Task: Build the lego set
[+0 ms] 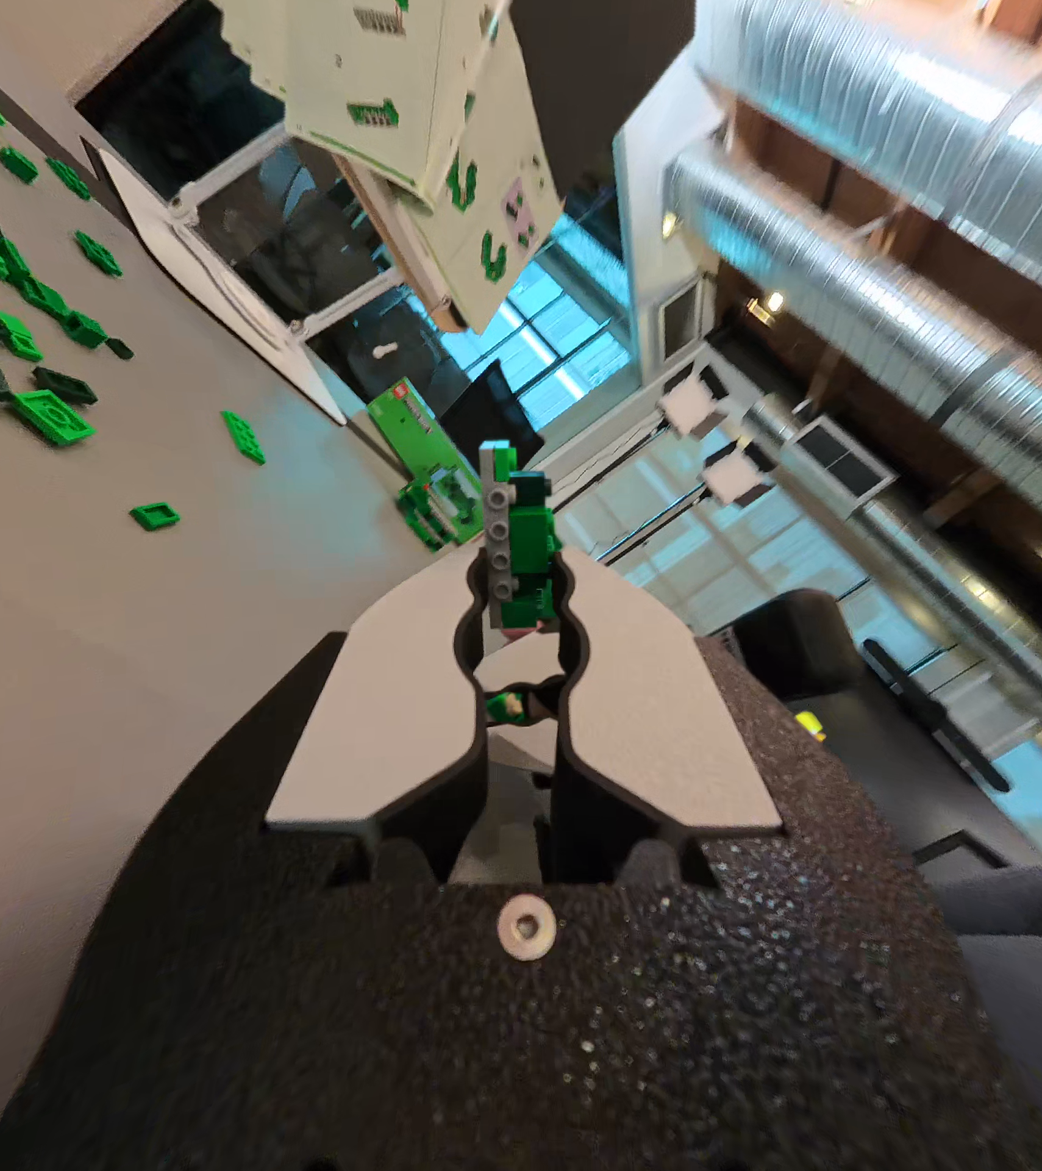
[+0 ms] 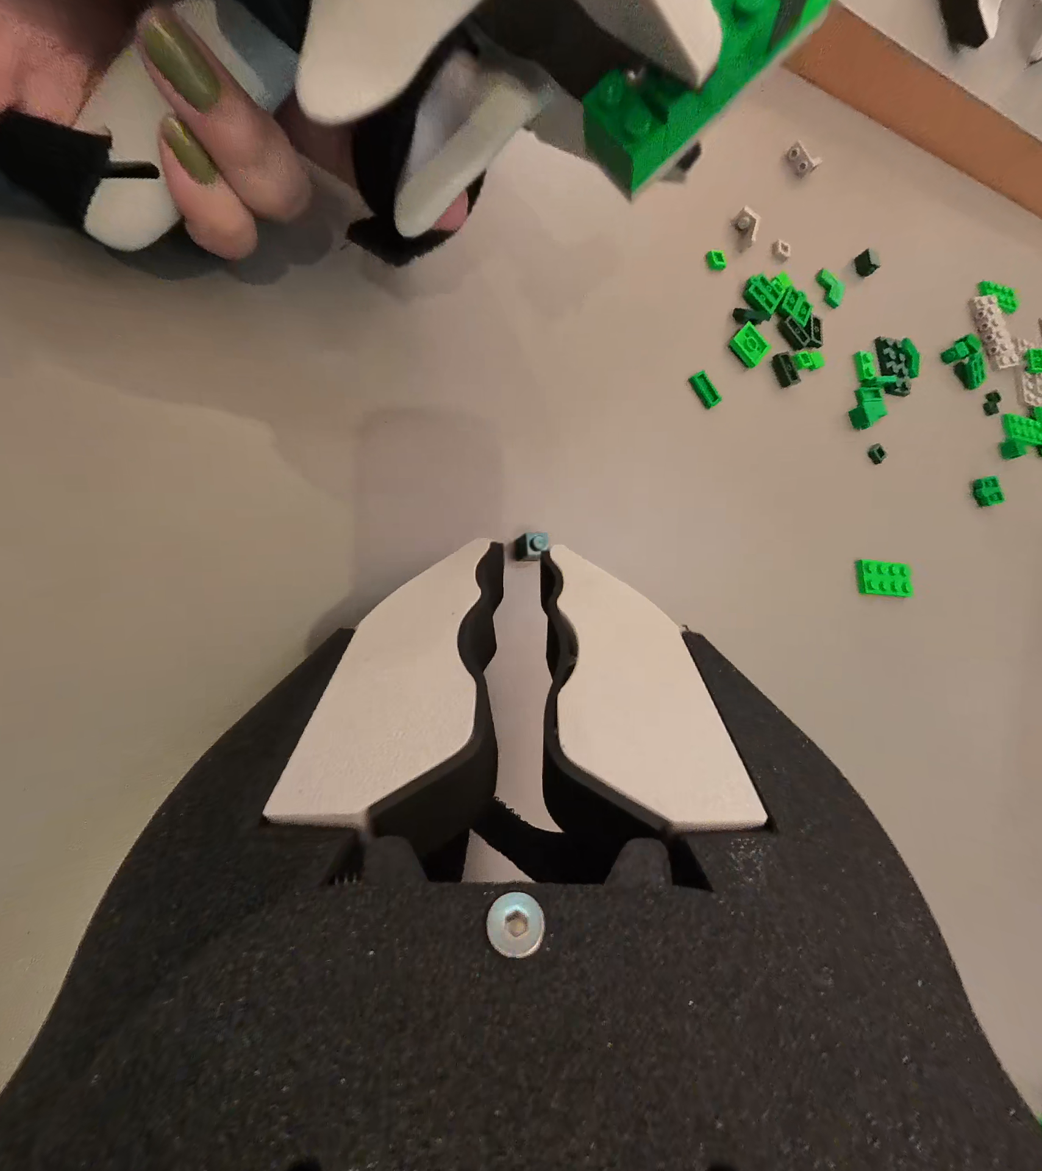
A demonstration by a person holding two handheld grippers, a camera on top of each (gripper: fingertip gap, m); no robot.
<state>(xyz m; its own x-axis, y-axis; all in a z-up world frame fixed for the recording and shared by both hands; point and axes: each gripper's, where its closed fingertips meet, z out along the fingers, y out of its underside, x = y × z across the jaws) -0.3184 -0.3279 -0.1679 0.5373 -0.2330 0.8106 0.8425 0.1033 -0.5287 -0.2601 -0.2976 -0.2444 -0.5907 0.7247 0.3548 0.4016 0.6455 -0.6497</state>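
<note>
The left tool (image 1: 518, 564) is clamped on a partly built lego assembly (image 1: 521, 545), a stack of bright and dark green bricks with a grey studded strip along one side, held up off the worktop (image 1: 94, 633) and tipped so that its camera looks past the worktop edge into the room. In the right wrist view the same assembly (image 2: 664, 120) shows at the top, blurred and partly cut off by the frame, with the left tool's pale fingers (image 2: 651, 38) covering part of it and a person's hand (image 2: 233, 165) wrapped around the handle. The right tool (image 2: 521, 554) hangs above the worktop, its jaws drawn nearly together on a small dark green single-stud brick (image 2: 531, 546) pinched at the very tips. No tray or bin holds the parts: the loose green and grey pieces (image 2: 873, 355) lie scattered straight on the worktop to the right, well apart from both tools, and a bright green plate (image 2: 883, 578) lies alone nearer the right tool. A pale instruction booklet (image 1: 417, 127) hangs into the top of the left wrist view, its pages too blurred to make out, and a green box (image 1: 423, 456) stands beyond the far edge of the worktop, half hidden behind the assembly.
</note>
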